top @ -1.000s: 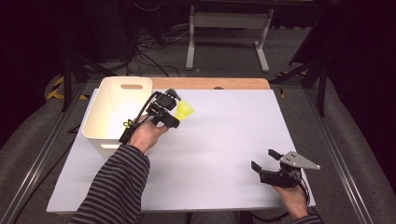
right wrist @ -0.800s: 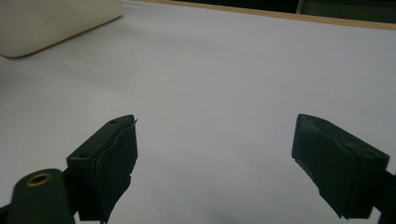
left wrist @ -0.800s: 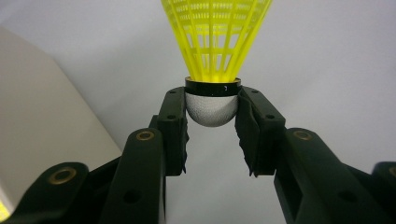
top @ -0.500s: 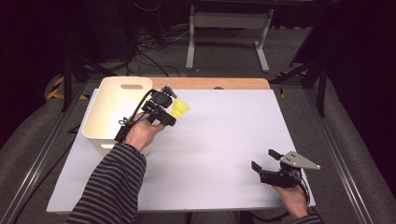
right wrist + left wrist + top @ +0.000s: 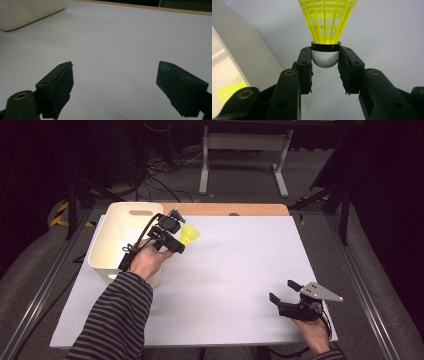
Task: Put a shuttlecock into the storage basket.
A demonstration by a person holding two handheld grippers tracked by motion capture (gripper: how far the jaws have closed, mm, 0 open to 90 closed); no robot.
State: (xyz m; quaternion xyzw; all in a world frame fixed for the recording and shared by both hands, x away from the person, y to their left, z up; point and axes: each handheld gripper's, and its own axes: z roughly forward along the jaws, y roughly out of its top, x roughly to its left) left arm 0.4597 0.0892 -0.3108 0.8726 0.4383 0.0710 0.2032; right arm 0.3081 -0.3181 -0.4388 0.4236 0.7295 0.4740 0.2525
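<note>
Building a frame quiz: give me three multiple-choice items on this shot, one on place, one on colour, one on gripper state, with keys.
1. Where is the white bin?
A. far left of the table
B. near right corner
C. table centre

2. What colour is the shuttlecock skirt?
A. white
B. yellow
C. red

3. What is the left gripper doing?
A. open, nothing in it
B. shut on the shuttlecock's cork
C. gripping the bin rim

Key: 1 A, the high view shows it there; 2 B, yellow mesh; 3 B, pads clamp the white cork, while the right gripper stands open.

Left tongs (image 5: 181, 236) grip yellow shuttlecock (image 5: 190, 234) beside white bin (image 5: 107, 251)
</note>
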